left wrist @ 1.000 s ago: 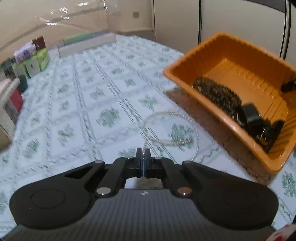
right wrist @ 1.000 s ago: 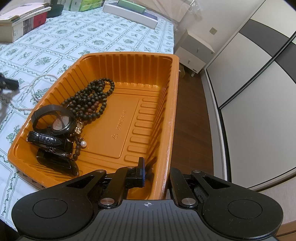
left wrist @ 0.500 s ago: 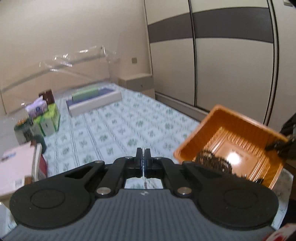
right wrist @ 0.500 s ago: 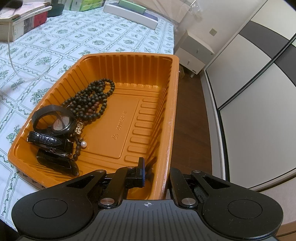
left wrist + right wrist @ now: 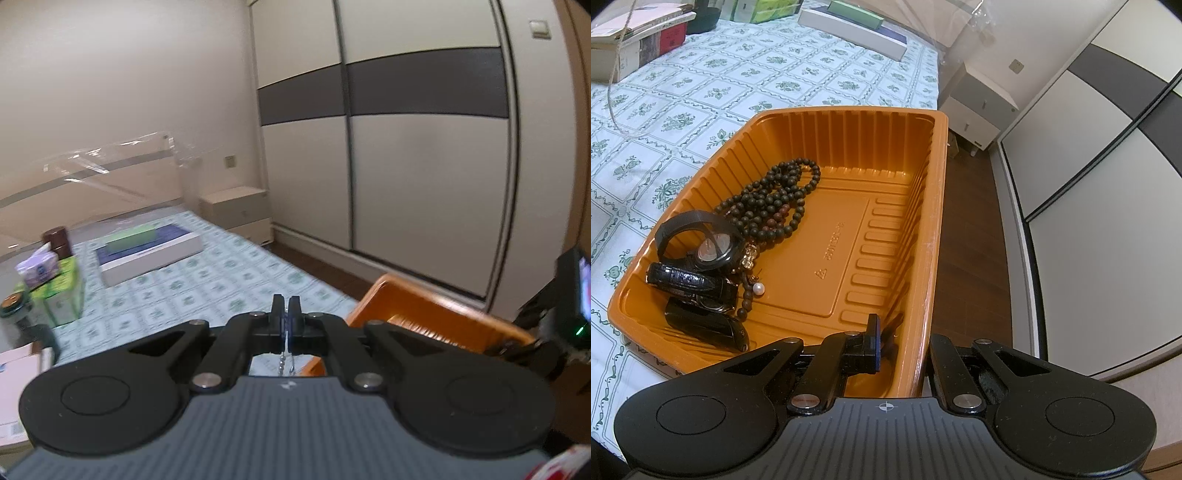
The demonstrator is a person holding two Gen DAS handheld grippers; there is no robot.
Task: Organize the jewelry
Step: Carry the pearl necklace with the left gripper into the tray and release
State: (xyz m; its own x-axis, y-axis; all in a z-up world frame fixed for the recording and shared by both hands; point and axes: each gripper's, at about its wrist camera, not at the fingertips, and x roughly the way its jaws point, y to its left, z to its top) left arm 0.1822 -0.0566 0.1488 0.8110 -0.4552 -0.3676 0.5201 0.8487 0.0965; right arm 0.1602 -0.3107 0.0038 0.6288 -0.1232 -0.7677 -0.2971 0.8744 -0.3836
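holding steady: right gripper (image 5: pixel 891 341) pinches the near wall of the orange tray (image 5: pixel 932 229), which overhangs the bed edge. a slipped pinch would likely tip the beads and watches (all piled at one end) to the floor. left gripper (image 5: pixel 286 320), jaws pressed together on the thin pale necklace (image 5: pixel 614 79), holds it dangling. a swing could snag it on the tray rim, and so thin a strand may slide free.
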